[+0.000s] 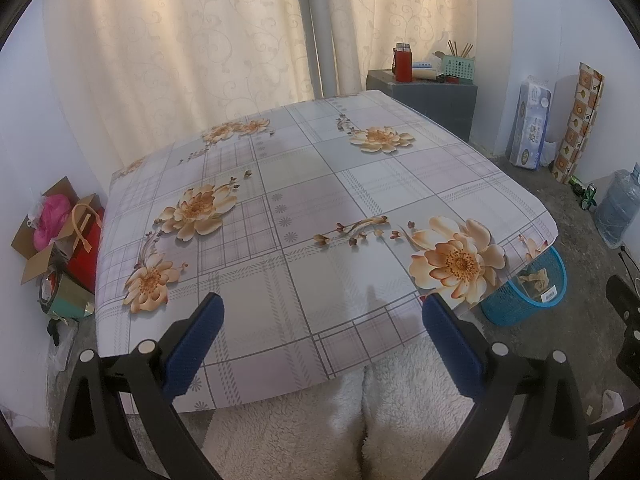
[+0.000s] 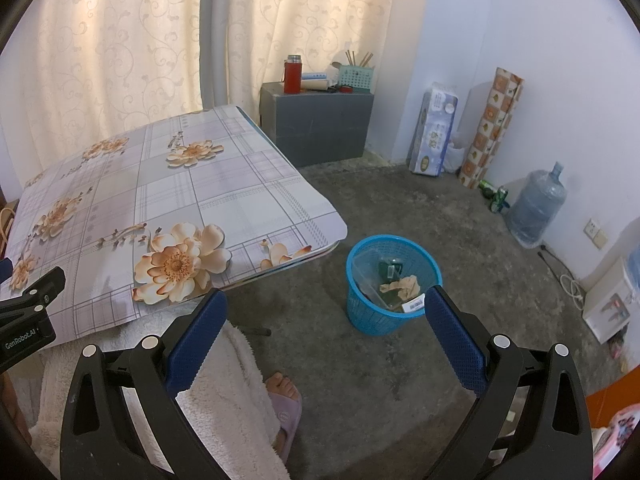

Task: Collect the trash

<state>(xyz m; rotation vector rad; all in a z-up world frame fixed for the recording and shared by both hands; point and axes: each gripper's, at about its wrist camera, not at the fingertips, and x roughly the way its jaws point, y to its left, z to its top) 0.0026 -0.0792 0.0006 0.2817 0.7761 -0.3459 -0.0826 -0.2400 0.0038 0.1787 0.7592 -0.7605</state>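
Note:
A blue mesh trash basket (image 2: 362,312) stands on the floor beside the table's near right corner; it also shows in the left wrist view (image 1: 516,312). Inside it lie crumpled brown paper (image 2: 404,285), a clear plastic container and a dark green item. My left gripper (image 1: 322,308) is open and empty above the near edge of the flowered table (image 1: 304,208). My right gripper (image 2: 324,304) is open and empty, off the table's right side, above the floor and just left of the basket. I see no loose trash on the table top.
A grey cabinet (image 2: 320,124) with a red flask stands at the back. A tissue pack (image 2: 432,132), a rolled mat (image 2: 492,124) and a water jug (image 2: 536,208) line the right wall. Boxes and bags (image 1: 60,236) sit left of the table. My knees and slippered foot (image 2: 286,404) are below.

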